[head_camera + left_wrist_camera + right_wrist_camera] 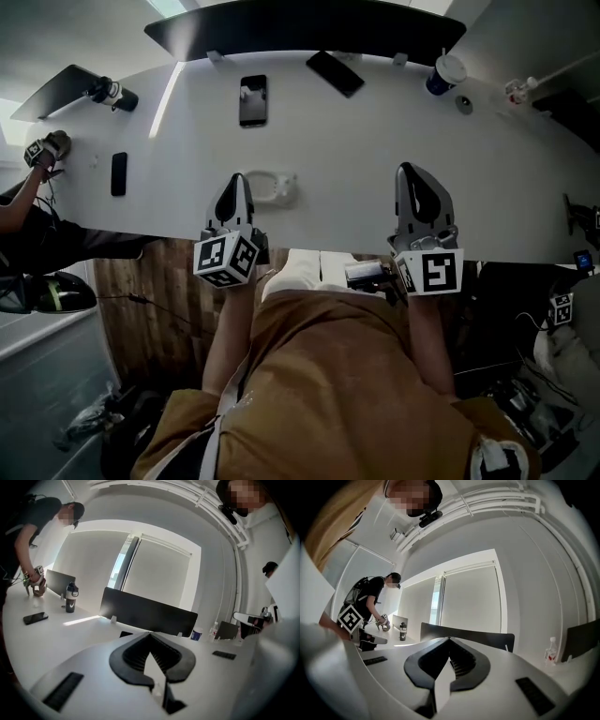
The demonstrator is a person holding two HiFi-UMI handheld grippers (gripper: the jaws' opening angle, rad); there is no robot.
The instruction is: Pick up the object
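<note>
White object [273, 186] sat on the white table [375, 159] near its front edge, just beside my left gripper [236, 180]; those jaws were pressed together, holding nothing; my right gripper [407, 171] was likewise closed, empty, well apart from it.

The head view looks steeply down from above the near edge of the white table [375, 131] and takes in its whole top. The cameras on the left gripper [236, 180] and right gripper [413, 171] sit low over that edge, facing across to the black divider panel [150, 613] along the far edge. All three views share that panel and the black bottle [70, 598] near the far left corner.
</note>
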